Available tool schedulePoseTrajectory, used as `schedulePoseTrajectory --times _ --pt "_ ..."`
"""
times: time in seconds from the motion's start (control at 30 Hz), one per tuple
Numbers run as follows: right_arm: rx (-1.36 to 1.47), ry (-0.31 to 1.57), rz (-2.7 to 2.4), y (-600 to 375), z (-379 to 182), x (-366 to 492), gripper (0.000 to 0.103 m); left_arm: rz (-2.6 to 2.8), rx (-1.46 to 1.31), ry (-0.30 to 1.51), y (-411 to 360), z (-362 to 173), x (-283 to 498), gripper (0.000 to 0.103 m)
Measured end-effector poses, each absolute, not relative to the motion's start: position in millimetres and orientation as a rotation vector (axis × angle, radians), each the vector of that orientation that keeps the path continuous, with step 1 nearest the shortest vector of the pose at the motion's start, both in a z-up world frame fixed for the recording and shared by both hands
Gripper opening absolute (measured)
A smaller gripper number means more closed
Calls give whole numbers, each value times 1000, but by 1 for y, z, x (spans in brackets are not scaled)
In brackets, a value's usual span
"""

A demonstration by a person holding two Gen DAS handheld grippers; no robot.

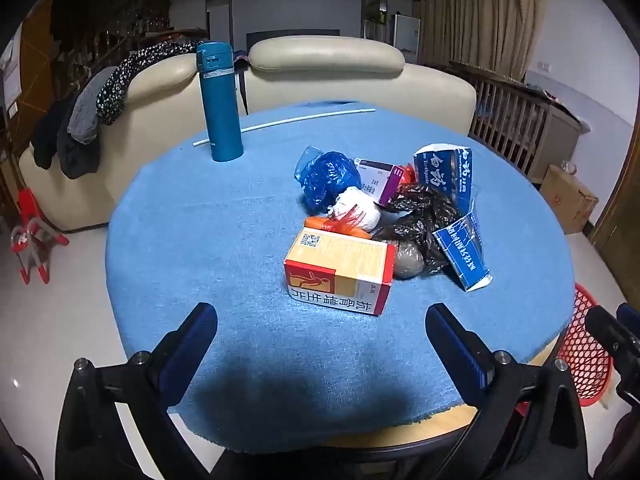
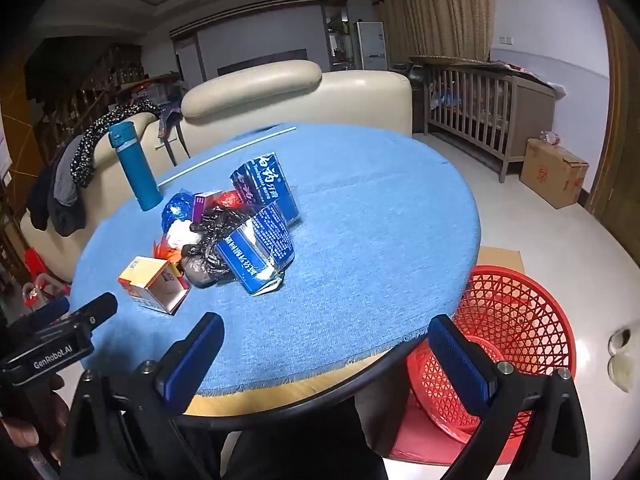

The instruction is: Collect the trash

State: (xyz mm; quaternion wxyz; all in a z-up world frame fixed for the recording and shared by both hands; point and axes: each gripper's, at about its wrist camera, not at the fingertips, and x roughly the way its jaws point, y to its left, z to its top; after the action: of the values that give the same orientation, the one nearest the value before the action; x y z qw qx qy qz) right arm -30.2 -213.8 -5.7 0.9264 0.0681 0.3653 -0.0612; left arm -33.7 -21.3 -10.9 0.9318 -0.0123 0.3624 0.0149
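Observation:
A heap of trash lies on the round table with a blue cloth [image 1: 224, 240]. Nearest me is an orange and red medicine box [image 1: 340, 270] [image 2: 154, 284]. Behind it lie a white wad [image 1: 358, 206], a blue plastic bag [image 1: 326, 176], a purple box [image 1: 380, 180], a black plastic bag [image 1: 424, 220] [image 2: 212, 236] and two torn blue cartons [image 1: 462, 250] [image 1: 444, 170] [image 2: 256, 254]. My left gripper [image 1: 322, 320] stands open, empty, just short of the medicine box. My right gripper [image 2: 328, 330] is open and empty over the table's near right edge, above a red mesh basket [image 2: 508, 320] [image 1: 588, 352] on the floor.
A teal flask [image 1: 220, 102] [image 2: 134, 166] stands upright at the table's far left, with a thin white rod [image 1: 288, 122] lying behind it. A cream sofa [image 1: 328, 68] draped with clothes is beyond the table. A wooden crib [image 2: 484, 96] and a cardboard box [image 2: 554, 172] stand at right.

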Motion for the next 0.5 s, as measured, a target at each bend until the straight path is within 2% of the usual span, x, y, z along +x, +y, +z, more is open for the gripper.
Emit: schedulePoseTrajectory --times 0.5 --pt "109 745 -123 -208 -6 -31 103 27 -5 732 -22 -8 -35 103"
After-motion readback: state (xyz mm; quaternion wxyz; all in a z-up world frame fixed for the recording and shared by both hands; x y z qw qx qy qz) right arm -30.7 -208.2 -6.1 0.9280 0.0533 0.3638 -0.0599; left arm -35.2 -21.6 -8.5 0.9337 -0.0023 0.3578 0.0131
